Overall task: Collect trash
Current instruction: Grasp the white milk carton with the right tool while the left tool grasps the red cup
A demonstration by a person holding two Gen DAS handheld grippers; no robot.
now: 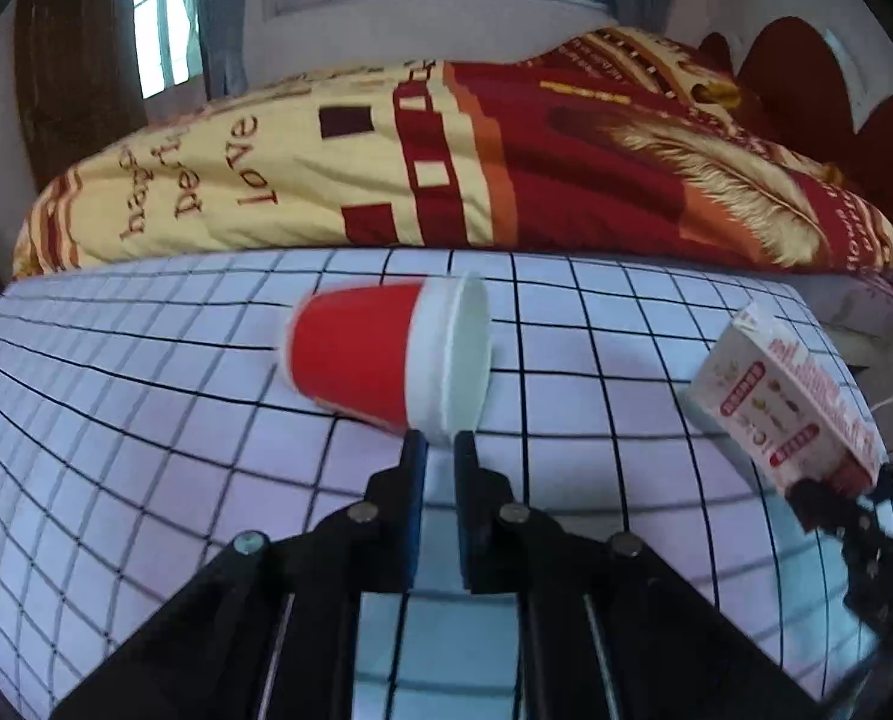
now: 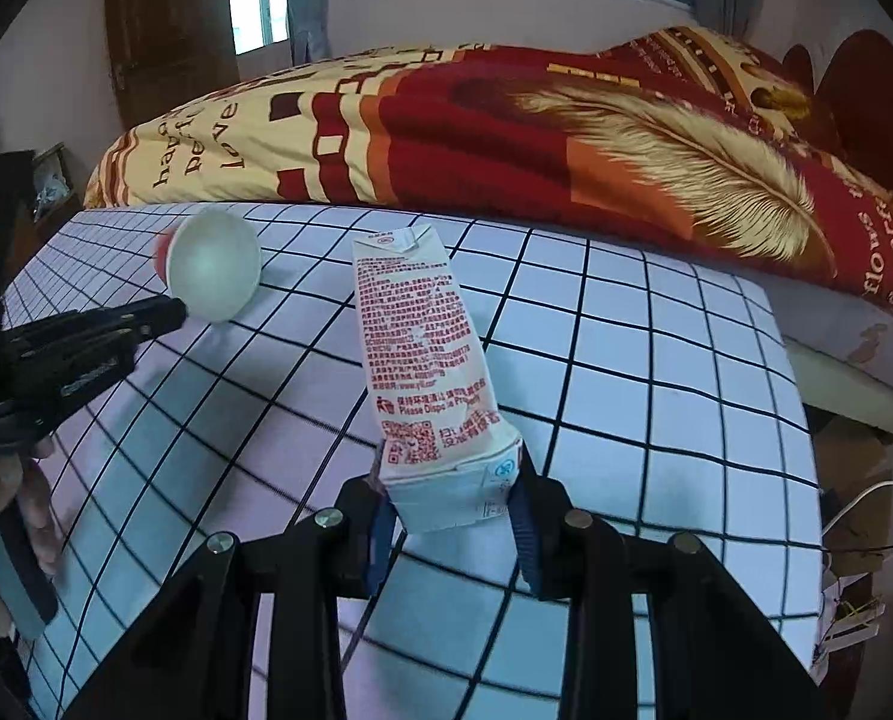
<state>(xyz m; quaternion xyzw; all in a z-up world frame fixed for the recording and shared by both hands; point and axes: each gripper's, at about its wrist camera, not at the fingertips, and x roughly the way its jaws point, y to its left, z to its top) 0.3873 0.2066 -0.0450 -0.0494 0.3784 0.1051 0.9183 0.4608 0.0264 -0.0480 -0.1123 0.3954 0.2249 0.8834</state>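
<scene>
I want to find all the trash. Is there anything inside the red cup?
The red cup, pinched at its rim by the left gripper, turns its mouth toward the right wrist camera. Only plain white inside shows, nothing in it. The picture is blurry, so tiny drops could go unseen.

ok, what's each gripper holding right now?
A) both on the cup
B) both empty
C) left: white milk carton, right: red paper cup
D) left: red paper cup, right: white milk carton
D: the left gripper pinches the white rim of the red paper cup, and the right gripper clamps the base of the white milk carton with red print.
</scene>
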